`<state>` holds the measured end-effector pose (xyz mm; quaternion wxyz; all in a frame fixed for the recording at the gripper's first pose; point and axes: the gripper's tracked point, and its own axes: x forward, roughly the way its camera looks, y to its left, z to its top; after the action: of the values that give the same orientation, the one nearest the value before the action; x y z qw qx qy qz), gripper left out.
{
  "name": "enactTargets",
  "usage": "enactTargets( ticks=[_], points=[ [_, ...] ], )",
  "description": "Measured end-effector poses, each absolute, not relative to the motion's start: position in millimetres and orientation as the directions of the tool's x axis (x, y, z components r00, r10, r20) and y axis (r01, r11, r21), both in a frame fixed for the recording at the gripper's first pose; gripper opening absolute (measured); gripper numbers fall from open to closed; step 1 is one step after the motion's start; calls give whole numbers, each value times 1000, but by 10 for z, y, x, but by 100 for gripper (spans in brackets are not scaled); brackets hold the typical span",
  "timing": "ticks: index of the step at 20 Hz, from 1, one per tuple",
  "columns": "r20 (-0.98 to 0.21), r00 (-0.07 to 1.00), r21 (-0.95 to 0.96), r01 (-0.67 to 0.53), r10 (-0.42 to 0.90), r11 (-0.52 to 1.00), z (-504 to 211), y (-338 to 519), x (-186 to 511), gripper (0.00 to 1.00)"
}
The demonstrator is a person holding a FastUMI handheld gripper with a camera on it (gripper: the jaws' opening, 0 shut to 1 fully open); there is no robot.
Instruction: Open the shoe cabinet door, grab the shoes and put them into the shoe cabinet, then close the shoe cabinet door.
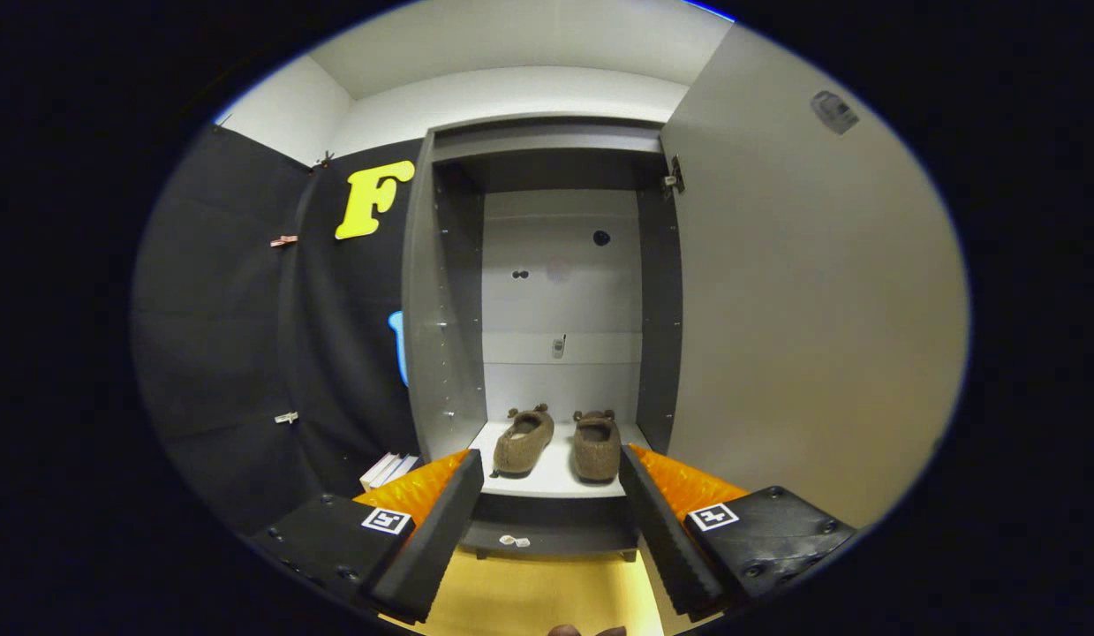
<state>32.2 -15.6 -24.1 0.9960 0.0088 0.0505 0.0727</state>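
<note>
The shoe cabinet (547,150) stands straight ahead with its door (803,300) swung wide open to the right. Two brown fuzzy slippers sit side by side on the cabinet's bottom shelf (555,481): the left slipper (524,442) and the right slipper (596,445), toes pointing inward. My gripper (551,464) is open, its fingers spread wide with nothing between them. The fingertips (465,473) sit just short of the shelf's front edge, and the slippers show in the gap beyond them.
The cabinet's left side panel (423,300) borders the black booth cloth. A small stack of white flat items (389,468) lies on the floor by the cabinet's left foot. Yellow floor (529,592) lies below the fingers, with a small white scrap (514,541) under the cabinet front.
</note>
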Motion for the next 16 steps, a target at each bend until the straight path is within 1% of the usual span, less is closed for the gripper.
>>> enactTargets(
  ticks=[4,6,9,11,13,16],
  points=[
    [-80,970,46,-227,230,973,-131,-290,-387,98],
    [-72,971,27,-227,228,974,-86,-491,-687,98],
    [-85,981,45,-172,176,984,-91,-865,-1064,98],
    [-96,989,66,-103,109,993,-112,-1262,-1248,97],
    [-98,994,97,-45,55,994,-95,-1570,-1372,97],
    [-99,993,127,75,-62,989,-102,-2151,-1359,97]
  ],
)
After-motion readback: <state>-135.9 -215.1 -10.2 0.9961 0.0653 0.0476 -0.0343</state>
